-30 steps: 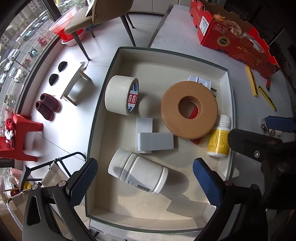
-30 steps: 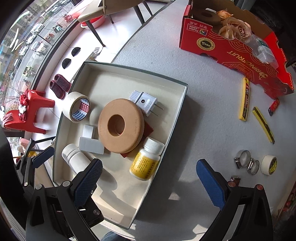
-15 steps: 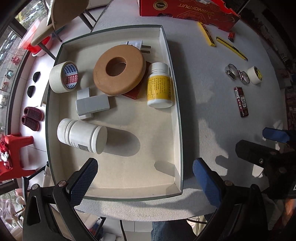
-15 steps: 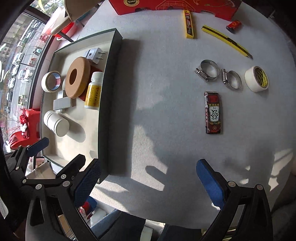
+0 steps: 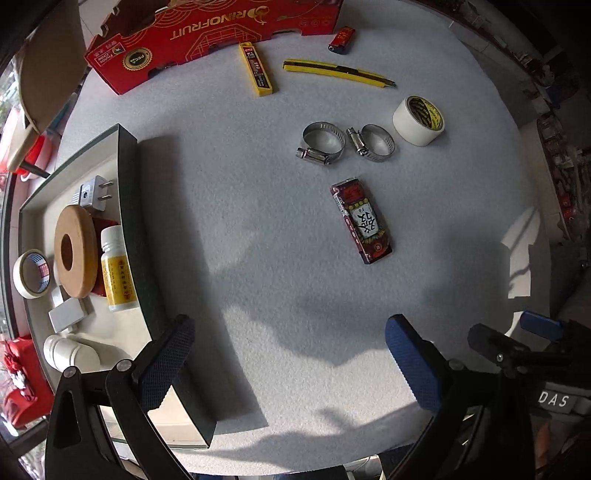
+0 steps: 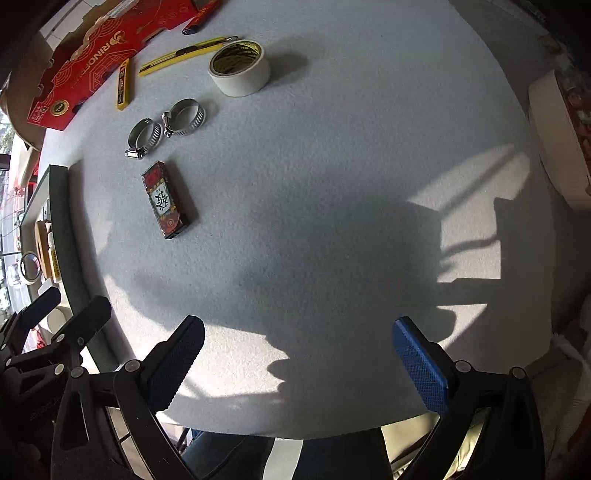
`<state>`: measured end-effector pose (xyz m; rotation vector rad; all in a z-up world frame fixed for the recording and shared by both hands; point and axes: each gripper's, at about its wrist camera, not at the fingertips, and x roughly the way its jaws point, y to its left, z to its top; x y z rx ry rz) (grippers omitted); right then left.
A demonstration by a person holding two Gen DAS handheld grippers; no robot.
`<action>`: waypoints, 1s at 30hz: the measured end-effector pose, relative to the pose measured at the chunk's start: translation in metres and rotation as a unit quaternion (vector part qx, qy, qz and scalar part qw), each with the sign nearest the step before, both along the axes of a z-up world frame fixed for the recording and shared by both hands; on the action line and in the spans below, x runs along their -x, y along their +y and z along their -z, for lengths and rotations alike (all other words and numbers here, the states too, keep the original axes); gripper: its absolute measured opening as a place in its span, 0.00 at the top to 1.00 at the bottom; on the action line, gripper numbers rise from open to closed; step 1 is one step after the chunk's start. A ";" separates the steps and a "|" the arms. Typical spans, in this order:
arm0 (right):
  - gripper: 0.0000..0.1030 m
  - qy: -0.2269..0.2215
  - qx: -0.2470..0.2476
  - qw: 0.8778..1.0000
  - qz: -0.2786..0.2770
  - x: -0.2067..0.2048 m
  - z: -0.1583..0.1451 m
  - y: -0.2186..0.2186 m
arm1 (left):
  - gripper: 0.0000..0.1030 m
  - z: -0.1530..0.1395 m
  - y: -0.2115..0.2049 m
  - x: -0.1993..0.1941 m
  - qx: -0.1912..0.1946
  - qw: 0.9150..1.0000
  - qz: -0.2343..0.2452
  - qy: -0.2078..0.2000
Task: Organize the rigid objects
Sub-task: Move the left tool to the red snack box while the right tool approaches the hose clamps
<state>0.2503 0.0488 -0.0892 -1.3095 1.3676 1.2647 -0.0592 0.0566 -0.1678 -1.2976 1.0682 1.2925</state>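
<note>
A shallow tray [image 5: 127, 192] at the table's left holds a tan ring [image 5: 74, 254], a yellow bottle [image 5: 116, 271], a plug [image 5: 92, 190], a tape roll [image 5: 31, 273] and a white jar [image 5: 70, 352]. On the grey table lie a red patterned box [image 5: 362, 221] [image 6: 165, 201], two hose clamps [image 5: 321, 142] [image 6: 146, 138], a white tape roll [image 5: 419, 116] [image 6: 240, 68], a yellow blade case [image 5: 255, 70] and a yellow knife [image 5: 336, 72]. My left gripper [image 5: 288, 363] and right gripper [image 6: 297, 365] are open and empty over the near table edge.
A red fruit carton [image 5: 207, 33] [image 6: 88, 70] stands at the far edge. A small red lighter [image 5: 341, 37] lies beside it. A pale round object [image 6: 557, 140] sits off the table's right side. The floor and a red stool [image 5: 22, 384] lie beyond the tray.
Both grippers have swung right, away from the tray, and now look over the grey table with the loose items. Both stayed open and empty.
</note>
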 end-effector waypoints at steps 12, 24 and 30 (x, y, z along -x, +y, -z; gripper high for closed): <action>0.01 -0.001 0.041 0.999 0.025 -0.065 0.021 -0.015 | 0.00 0.048 0.061 -0.025 0.040 0.996 -0.070 0.028; 0.01 0.012 0.013 1.000 -0.010 -0.026 0.012 0.009 | 0.00 0.052 0.073 0.021 0.018 0.993 -0.096 0.069; 0.01 0.033 -0.031 0.998 -0.040 0.011 -0.002 0.069 | 0.00 0.052 0.076 0.041 0.018 0.990 -0.128 0.055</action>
